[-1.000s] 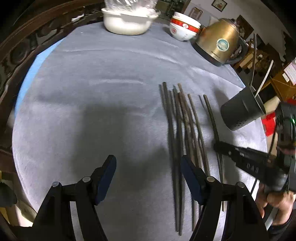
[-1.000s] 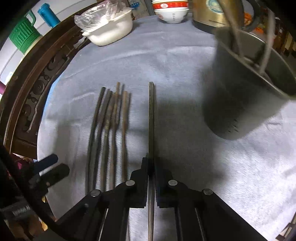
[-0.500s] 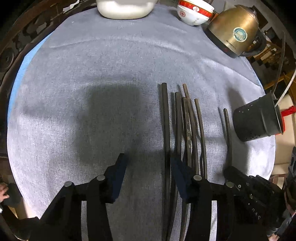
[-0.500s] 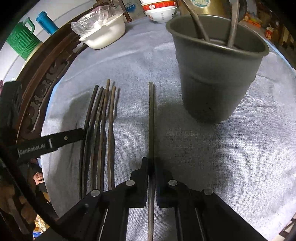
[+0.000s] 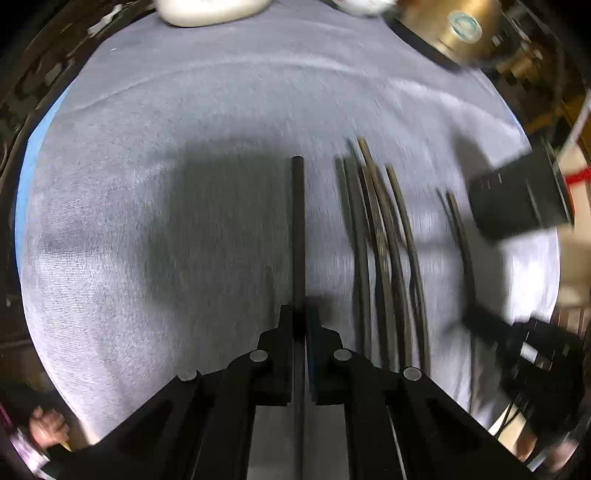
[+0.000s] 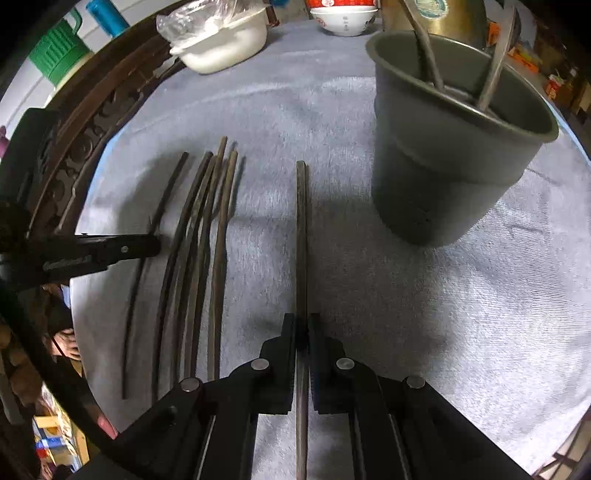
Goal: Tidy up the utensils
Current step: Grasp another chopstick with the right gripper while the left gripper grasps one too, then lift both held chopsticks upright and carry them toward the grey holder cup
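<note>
Dark chopsticks lie side by side on a grey cloth. In the left wrist view, my left gripper (image 5: pixel 298 317) is shut on one dark chopstick (image 5: pixel 297 229), which sits apart to the left of the bundle (image 5: pixel 384 240). In the right wrist view, my right gripper (image 6: pixel 302 325) is shut on another chopstick (image 6: pixel 301 229) between the bundle (image 6: pixel 207 240) and a dark grey holder cup (image 6: pixel 443 177). Two utensils stand in the cup. The left gripper (image 6: pixel 147 247) shows at the far left. The right gripper (image 5: pixel 480 321) and the blurred cup (image 5: pixel 517 199) show at the right.
A white bowl (image 6: pixel 221 40) with a plastic bag, a red-and-white bowl (image 6: pixel 343 18) and a gold kettle (image 5: pixel 454 29) stand along the far edge. The carved wooden table rim (image 6: pixel 92 122) curves on the left, with a green jug (image 6: pixel 59 55) beyond it. A person's hand (image 5: pixel 48 428) shows low left.
My left gripper closed from wide open onto the leftmost chopstick and drew it left, away from the bundle. The right gripper kept its grip on its chopstick.
</note>
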